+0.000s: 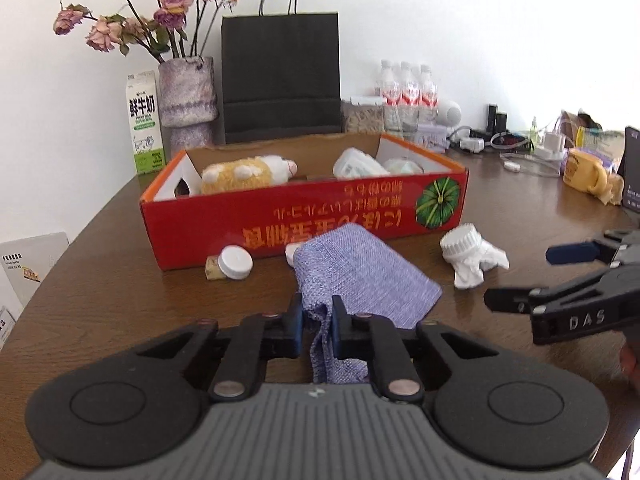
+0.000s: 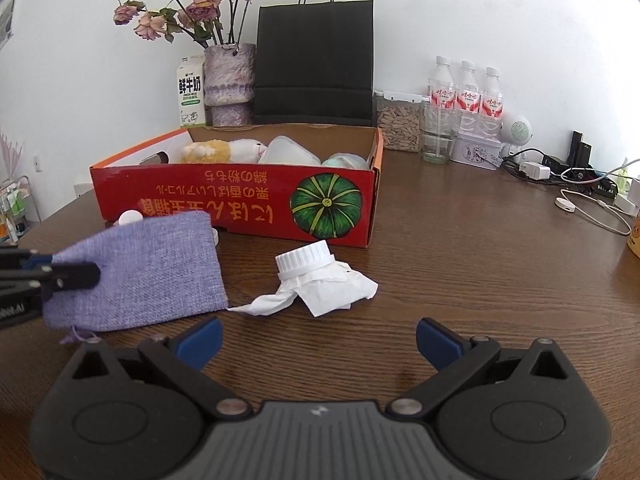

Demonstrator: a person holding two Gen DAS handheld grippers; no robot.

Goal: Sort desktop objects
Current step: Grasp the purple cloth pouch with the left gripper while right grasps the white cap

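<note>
The left gripper point(image 1: 316, 322) has its fingers clamped on the near edge of a purple cloth pouch point(image 1: 360, 280), which lies on the brown surface point(image 2: 460, 260) in front of the red box point(image 2: 240, 208). At the pouch's three o'clock sits a white bottle wrapped in tissue point(image 2: 316, 276). The right gripper point(image 2: 318, 340) hovers with fingers wide apart, holding nothing.

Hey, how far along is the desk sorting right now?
Done: plush toy and containers sit in the red box. In hand: left claw is shut on the purple pouch. Left: capped bottle in tissue and small white-capped bottle; right claw is open, empty.
</note>
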